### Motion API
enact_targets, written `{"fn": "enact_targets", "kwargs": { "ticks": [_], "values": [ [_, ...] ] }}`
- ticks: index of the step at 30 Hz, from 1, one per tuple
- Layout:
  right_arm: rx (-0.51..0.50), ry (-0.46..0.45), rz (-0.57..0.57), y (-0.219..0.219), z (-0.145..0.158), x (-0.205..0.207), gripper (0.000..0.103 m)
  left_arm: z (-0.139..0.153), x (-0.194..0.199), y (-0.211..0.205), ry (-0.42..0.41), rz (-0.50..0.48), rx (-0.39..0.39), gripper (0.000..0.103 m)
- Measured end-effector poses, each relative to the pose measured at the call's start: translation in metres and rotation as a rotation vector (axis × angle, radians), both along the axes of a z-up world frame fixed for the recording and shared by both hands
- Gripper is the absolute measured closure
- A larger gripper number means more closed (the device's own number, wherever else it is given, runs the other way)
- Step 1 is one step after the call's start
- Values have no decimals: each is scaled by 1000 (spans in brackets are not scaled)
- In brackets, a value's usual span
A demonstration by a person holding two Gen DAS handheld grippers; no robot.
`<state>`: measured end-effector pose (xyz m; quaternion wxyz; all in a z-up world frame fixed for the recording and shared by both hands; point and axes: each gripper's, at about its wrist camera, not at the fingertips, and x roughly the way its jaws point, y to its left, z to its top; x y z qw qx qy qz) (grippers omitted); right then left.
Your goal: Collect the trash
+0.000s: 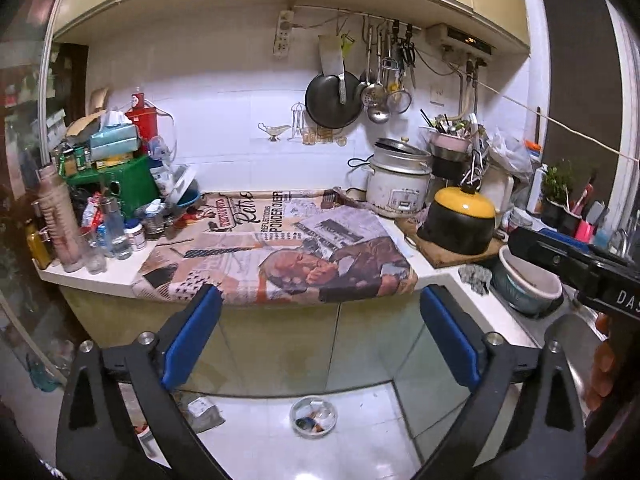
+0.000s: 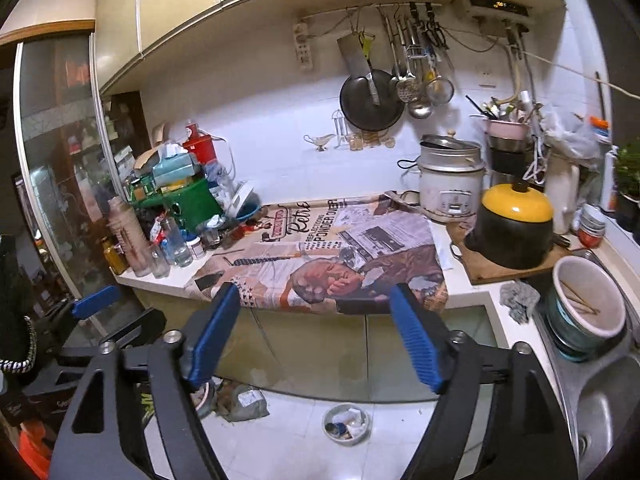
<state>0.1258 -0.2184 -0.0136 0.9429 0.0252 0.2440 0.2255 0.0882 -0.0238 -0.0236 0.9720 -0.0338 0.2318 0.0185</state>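
A small round bin [image 1: 313,422] with scraps of trash in it stands on the white tile floor below the counter; it also shows in the right wrist view [image 2: 346,424]. A crumpled grey bag [image 1: 202,410] lies on the floor left of it, and shows in the right wrist view [image 2: 246,400]. My left gripper [image 1: 320,308] is open and empty, held in front of the counter edge. My right gripper [image 2: 316,304] is open and empty too. The left gripper's blue pad [image 2: 94,302] shows at the left of the right wrist view.
A printed cloth [image 1: 280,248] covers the counter. Bottles and jars [image 1: 100,232] crowd its left end. A rice cooker [image 1: 400,180], a yellow-lidded black pot [image 1: 460,220] and a bucket [image 2: 586,312] in the sink stand at the right. Pans and utensils hang on the wall.
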Motion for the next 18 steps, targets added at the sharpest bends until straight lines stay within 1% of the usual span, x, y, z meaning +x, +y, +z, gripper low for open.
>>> {"fn": "enact_targets", "kwargs": {
  "ticks": [2, 3, 4, 5, 11, 14, 18],
  "values": [
    [-15, -16, -20, 4, 2, -14, 13, 0, -15, 2, 0, -6, -3, 2],
    [-22, -27, -33, 5, 4, -21, 10, 1, -21, 3, -1, -9, -5, 2],
    [-27, -38, -47, 6, 5, -28, 3, 1, -26, 4, -3, -11, -5, 2],
    [-29, -45, -58, 6, 7, -35, 0, 2, -31, 5, -6, -13, -5, 2],
    [-28, -50, -79, 12, 11, -51, 0, 5, -53, 12, -26, -17, -22, 1],
    [-41, -58, -82, 13, 12, -58, 0, 6, -57, 15, -31, -17, -36, 1],
    [-44, -59, -82, 14, 11, -61, 0, 7, -61, 18, -44, -8, -32, 1]
  ]
}}
